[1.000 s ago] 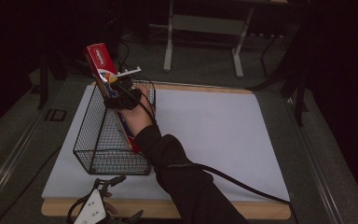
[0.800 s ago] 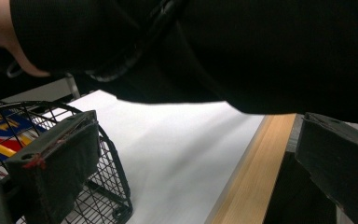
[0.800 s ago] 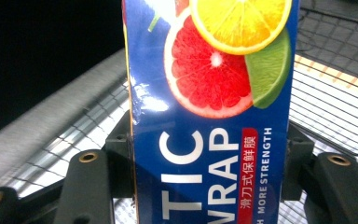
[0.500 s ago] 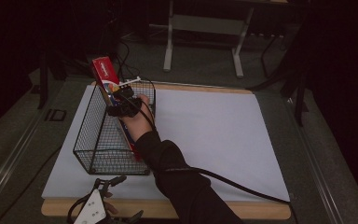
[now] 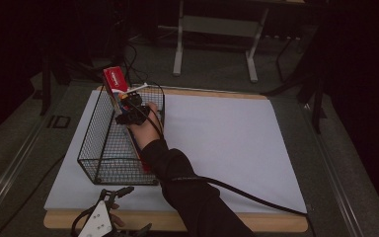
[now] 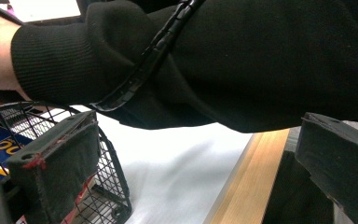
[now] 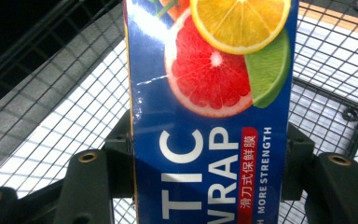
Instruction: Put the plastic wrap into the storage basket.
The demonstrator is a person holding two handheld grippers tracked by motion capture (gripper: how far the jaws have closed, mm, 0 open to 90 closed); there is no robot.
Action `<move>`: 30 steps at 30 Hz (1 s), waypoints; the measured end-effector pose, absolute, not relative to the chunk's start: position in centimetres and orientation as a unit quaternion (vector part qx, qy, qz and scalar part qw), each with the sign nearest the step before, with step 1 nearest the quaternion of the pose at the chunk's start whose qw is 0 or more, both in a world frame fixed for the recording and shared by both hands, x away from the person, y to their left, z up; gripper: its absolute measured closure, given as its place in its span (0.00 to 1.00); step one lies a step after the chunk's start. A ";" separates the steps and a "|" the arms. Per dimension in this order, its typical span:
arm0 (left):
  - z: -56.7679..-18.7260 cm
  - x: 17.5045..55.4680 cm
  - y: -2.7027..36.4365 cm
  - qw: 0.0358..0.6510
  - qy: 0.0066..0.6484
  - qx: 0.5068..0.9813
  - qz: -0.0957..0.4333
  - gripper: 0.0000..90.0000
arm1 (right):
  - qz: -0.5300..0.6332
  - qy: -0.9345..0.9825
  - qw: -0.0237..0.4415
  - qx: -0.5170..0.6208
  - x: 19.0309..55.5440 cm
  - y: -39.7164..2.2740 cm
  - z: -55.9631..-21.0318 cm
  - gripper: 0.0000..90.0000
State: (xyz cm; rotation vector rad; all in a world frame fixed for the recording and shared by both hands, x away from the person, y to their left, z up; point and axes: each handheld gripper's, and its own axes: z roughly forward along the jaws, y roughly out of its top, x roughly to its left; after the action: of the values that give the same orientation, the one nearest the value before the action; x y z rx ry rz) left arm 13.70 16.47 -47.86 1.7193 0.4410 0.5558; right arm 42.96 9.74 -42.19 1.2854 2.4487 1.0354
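Observation:
A long plastic-wrap box (image 5: 115, 80) with a red end stands tilted in the black wire basket (image 5: 96, 148), its far end above the far rim. Its lower part runs along the basket's right wall under the person's arm. My right gripper (image 5: 128, 109) is shut on the box over the basket's far end. In the right gripper view the blue box (image 7: 209, 93) with citrus pictures sits squeezed between the two jaws of my right gripper (image 7: 209, 163). My left gripper (image 5: 134, 210) rests open by the table's front edge; my left gripper (image 6: 200, 158) has nothing between its jaws.
The basket stands on a white sheet (image 5: 227, 143) covering a wooden board (image 5: 256, 224). The black sleeve (image 6: 242, 60) and cable (image 5: 246, 195) of the right arm cross just above the left gripper. A metal stand (image 5: 217, 29) is beyond the table.
The right hand has sunk with the box, bringing its red end lower toward the basket's far rim. The left gripper has stayed in place.

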 end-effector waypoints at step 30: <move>-48.0 13.8 16.3 0.594 0.187 0.747 0.233 0.01 | 0.329 0.842 0.080 0.419 44.0 10.3 -43.5 0.38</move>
State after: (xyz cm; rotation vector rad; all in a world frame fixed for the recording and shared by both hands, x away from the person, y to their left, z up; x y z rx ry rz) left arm 13.83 16.27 -47.98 1.7350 0.4339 0.5410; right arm 43.96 10.27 -43.46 1.2531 2.5185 0.9851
